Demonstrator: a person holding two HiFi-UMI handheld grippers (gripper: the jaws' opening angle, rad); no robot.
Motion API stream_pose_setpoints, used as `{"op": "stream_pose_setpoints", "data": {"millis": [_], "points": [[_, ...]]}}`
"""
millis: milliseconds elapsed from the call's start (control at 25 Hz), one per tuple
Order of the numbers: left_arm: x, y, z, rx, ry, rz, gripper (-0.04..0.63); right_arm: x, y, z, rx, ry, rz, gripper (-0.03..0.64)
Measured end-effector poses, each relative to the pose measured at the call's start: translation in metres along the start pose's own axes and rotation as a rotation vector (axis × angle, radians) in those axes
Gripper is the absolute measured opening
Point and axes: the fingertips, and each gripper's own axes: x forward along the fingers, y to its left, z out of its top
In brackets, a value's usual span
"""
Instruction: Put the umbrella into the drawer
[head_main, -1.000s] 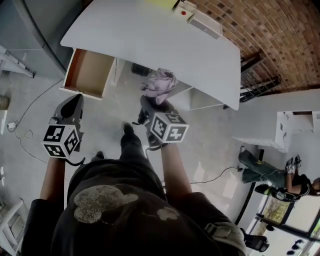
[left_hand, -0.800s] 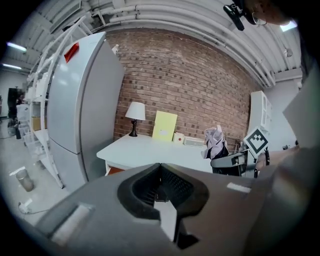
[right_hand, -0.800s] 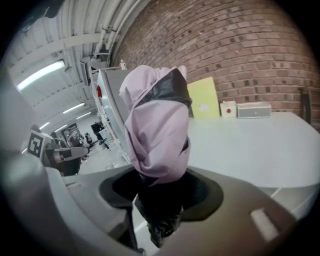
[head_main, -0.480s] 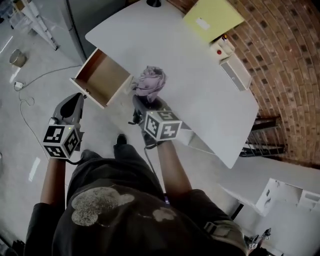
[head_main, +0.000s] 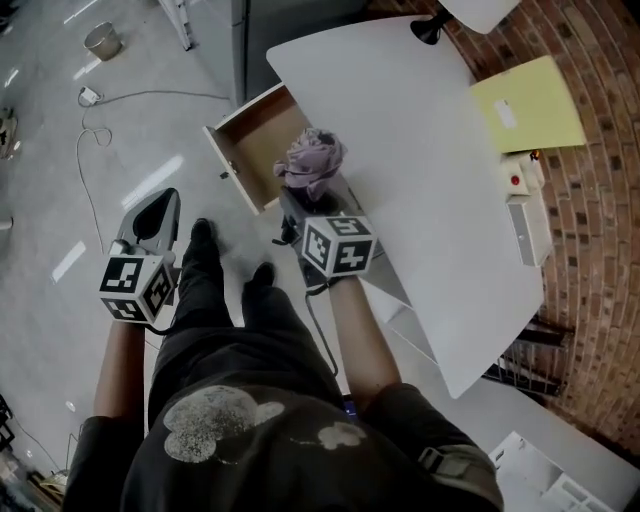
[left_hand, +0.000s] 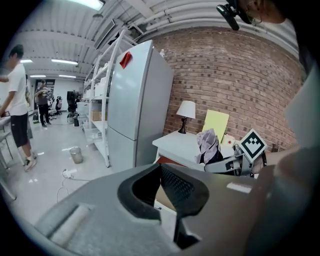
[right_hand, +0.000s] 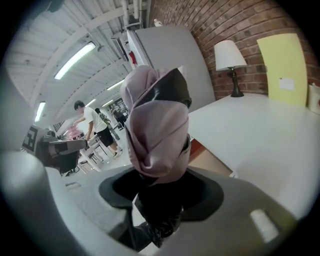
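You're clamping folded umbrella (head_main: 312, 158) in right gripper (head_main: 298, 203): crumpled mauve fabric over black core, bulging beyond wide-set jaws. Open brown-lined drawer (head_main: 243, 150) lying just past jaw tips. Left gripper (head_main: 158, 213) hovering, ribbed pads together, empty.

The counter (head_main: 430, 170) is spread from 12 to 4 o'clock ahead of the person. The drawer (head_main: 245, 150) is drawn out of its edge towards 8 o'clock. The umbrella (head_main: 313, 160) is gripped in the right tool (head_main: 300, 200) at the drawer's 3 o'clock edge. The left tool (head_main: 158, 210) is held over the floor (head_main: 70, 210), at 8 o'clock of the drawer and apart from it. On the counter, a lamp (head_main: 432, 28) is set at 12 o'clock and a sheet (head_main: 530, 100) at 2 o'clock.
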Motion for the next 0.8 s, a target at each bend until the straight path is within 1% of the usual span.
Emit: {"op": "stream_pose_setpoints", "data": {"millis": [120, 320, 440, 680, 800], "points": [[0.015, 0.022, -0.012, 0.001, 0.029, -0.008, 0.009, 0.034, 0.006, -0.003, -0.016, 0.039, -0.002, 0.227], [0.055, 0.046, -0.022, 0.035, 0.058, -0.088, 0.011, 0.081, 0.002, -0.011, -0.004, 0.089, -0.042, 0.227], [0.086, 0.063, -0.029, 0.020, 0.086, -0.108, 0.011, 0.110, -0.001, -0.019, 0.017, 0.116, -0.064, 0.227], [0.143, 0.079, -0.033, 0.033, 0.129, -0.186, 0.011, 0.152, -0.018, -0.035, 0.038, 0.183, -0.121, 0.227], [0.169, 0.090, -0.035, 0.028, 0.141, -0.208, 0.011, 0.171, -0.028, -0.039, 0.044, 0.203, -0.143, 0.227]]}}
